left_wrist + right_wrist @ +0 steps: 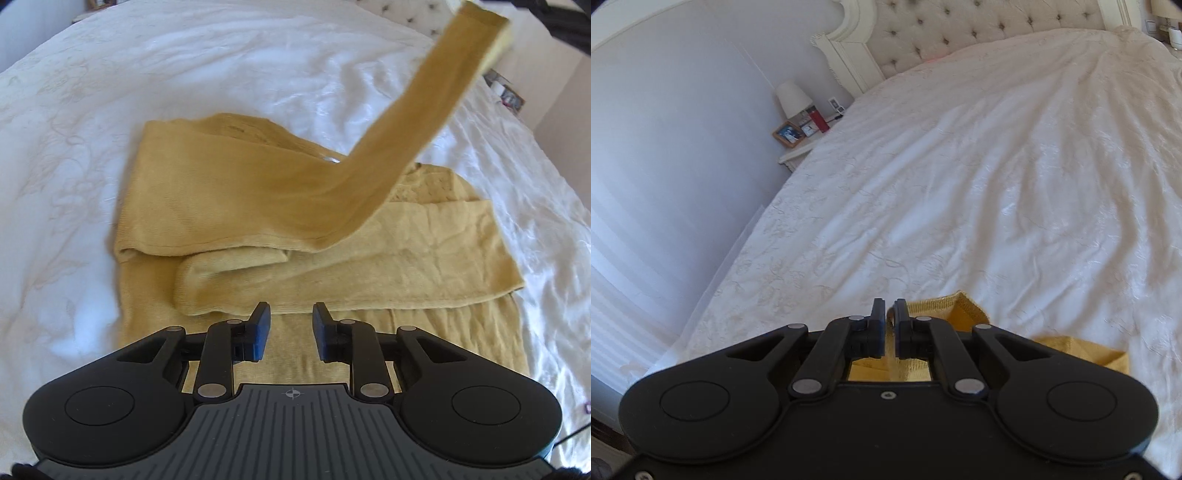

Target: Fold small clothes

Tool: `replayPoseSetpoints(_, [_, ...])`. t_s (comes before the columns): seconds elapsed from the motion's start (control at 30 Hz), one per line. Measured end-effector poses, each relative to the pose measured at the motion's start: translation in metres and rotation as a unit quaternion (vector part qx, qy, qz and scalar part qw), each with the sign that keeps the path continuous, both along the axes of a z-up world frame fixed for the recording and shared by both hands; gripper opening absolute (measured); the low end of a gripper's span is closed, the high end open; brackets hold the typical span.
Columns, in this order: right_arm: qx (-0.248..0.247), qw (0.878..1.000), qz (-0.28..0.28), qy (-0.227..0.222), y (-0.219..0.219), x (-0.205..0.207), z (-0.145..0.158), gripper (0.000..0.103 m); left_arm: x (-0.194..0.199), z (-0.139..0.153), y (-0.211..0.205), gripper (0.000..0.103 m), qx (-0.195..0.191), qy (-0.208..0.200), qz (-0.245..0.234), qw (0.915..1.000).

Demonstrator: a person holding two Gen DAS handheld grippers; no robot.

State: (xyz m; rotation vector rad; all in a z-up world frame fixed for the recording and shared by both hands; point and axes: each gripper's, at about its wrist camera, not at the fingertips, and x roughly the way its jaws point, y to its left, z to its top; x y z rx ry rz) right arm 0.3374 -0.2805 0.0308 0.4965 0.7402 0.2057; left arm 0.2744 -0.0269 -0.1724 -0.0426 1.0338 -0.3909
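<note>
A mustard-yellow knit top [388, 258] lies flat on the white bedspread [110, 92], with one sleeve [229, 273] folded across its body. Its other sleeve [424, 110] is stretched up and away toward the top right, where a dark piece of my right gripper [561, 22] shows. In the right wrist view my right gripper [890, 325] is shut, with a thin edge of the yellow fabric [960, 310] pinched at its tips and more cloth hanging beneath it. My left gripper [291, 325] hovers over the garment's near hem, open, with nothing between its blue pads [263, 332].
The white embossed bedspread [960, 166] runs up to a tufted headboard [960, 26]. A nightstand [801, 151] with a lamp [792, 98], a photo frame and a red bottle stands at the bed's left side by a pale wall.
</note>
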Motion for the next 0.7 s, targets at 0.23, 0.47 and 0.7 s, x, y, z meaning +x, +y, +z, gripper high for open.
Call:
replayPoseSetpoints(0.23, [-0.043,0.997,0.045,-0.049,0.029,0.012,0.037,0.008,0.018,-0.015,-0.03,0.025,-0.01,0.011,-0.01,0.9998])
replayPoseSetpoints(0.47, [-0.113,0.987,0.032,0.106,0.021,0.024,-0.063,0.05,0.035,-0.027,-0.005,0.025,-0.005,0.037,0.021,0.9991])
replayPoseSetpoints(0.7, [-0.069,0.974,0.034,0.215,0.024,0.032,-0.154,0.054,0.04,-0.029,0.027,0.025,-0.016,0.052,0.056,0.9969])
